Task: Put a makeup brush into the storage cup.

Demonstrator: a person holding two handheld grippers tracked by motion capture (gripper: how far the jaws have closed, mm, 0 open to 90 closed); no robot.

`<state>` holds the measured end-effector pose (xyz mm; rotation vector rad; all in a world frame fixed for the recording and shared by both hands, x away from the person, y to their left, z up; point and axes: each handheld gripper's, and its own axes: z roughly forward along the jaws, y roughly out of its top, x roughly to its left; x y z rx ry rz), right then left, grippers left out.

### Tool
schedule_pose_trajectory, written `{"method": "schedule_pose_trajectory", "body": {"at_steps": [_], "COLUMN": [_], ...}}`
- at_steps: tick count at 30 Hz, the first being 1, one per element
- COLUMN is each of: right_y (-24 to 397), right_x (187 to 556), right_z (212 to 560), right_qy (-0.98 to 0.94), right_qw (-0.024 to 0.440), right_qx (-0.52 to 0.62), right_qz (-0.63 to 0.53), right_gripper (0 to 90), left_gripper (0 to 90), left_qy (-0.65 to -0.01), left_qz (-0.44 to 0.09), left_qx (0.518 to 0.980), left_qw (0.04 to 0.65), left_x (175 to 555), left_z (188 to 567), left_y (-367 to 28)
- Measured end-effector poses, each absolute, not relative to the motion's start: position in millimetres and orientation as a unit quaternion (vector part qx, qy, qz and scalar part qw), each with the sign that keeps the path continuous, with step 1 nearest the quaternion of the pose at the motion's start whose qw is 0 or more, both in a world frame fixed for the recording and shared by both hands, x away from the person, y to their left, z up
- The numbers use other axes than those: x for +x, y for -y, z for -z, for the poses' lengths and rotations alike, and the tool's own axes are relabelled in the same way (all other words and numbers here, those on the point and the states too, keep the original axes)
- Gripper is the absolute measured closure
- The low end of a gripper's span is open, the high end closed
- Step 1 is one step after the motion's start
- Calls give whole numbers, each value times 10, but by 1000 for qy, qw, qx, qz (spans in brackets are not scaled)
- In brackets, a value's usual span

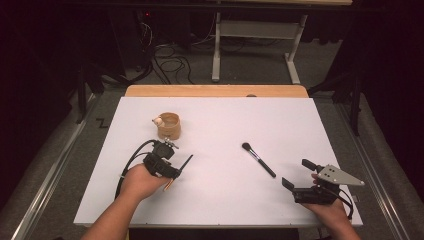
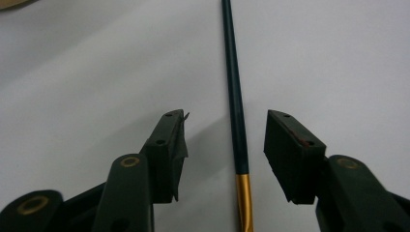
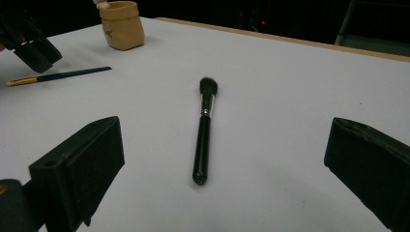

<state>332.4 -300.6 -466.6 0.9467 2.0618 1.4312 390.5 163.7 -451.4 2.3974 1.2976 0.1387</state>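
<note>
While the slim brush [image 2: 235, 96] lies flat on the white bench [image 1: 220, 200] between the left tool's [image 2: 225, 145] parted pads, untouched, its long axis runs straight ahead along the jaws; the right tool [image 3: 222, 159] gapes open farther right, facing the makeup brush [image 3: 204, 130].

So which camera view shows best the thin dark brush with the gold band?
The left gripper view: the thin brush lies close up between the open fingers, untouched. The right gripper view shows it small, far left. In the high view the left gripper hides most of it.
</note>
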Motion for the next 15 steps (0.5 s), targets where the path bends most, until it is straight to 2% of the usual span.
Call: {"method": "schedule_pose_trajectory", "body": {"at_steps": [15], "right_y": [3003], "right_x": [3323], "right_z": [4672], "right_qy": [-750], "right_qw": [226], "right_qx": [344], "right_qz": [-518], "right_gripper": [15], "left_gripper": [645], "left_qy": [-448], "left_qz": [-55], "left_qx": [875], "left_qw": [177], "left_x": [3965], "left_z": [4533], "left_y": [-1501]}}
